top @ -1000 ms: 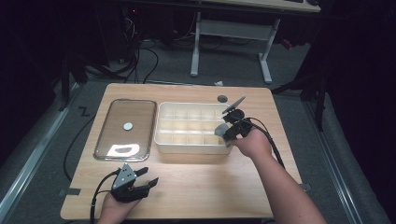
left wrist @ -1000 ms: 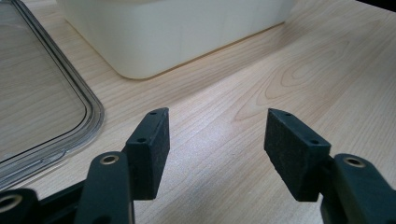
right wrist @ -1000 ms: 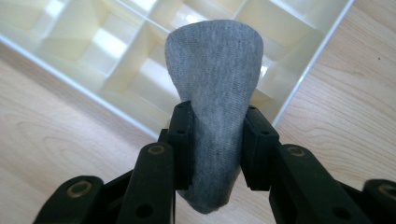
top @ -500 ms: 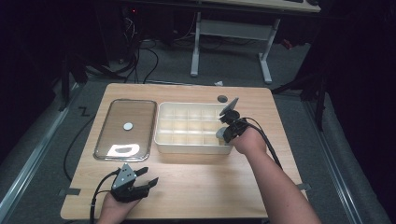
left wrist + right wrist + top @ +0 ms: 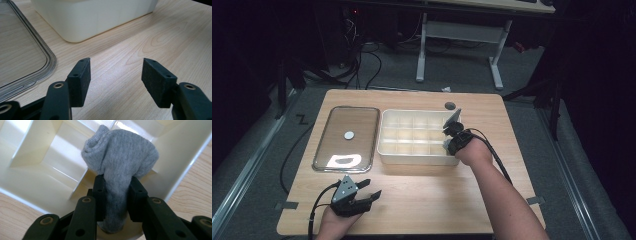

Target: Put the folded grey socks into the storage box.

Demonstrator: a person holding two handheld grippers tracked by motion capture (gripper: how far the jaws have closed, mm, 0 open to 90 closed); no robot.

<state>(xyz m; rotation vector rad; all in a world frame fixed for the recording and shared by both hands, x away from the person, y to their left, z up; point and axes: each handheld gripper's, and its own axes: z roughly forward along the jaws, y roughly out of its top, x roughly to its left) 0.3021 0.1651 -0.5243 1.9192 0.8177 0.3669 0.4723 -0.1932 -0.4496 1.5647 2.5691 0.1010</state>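
The right gripper (image 5: 116, 188) clamps a grey sock (image 5: 120, 157) over the box (image 5: 37, 152); the left gripper (image 5: 116, 77) rests released.

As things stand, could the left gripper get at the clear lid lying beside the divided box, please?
Probably yes: the left gripper rests open on bare table, and the clear lid lies just beyond it with nothing between.

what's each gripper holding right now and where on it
The right gripper pinches a rolled grey sock near its lower end, over the divided box. The left gripper is open, holding nothing.
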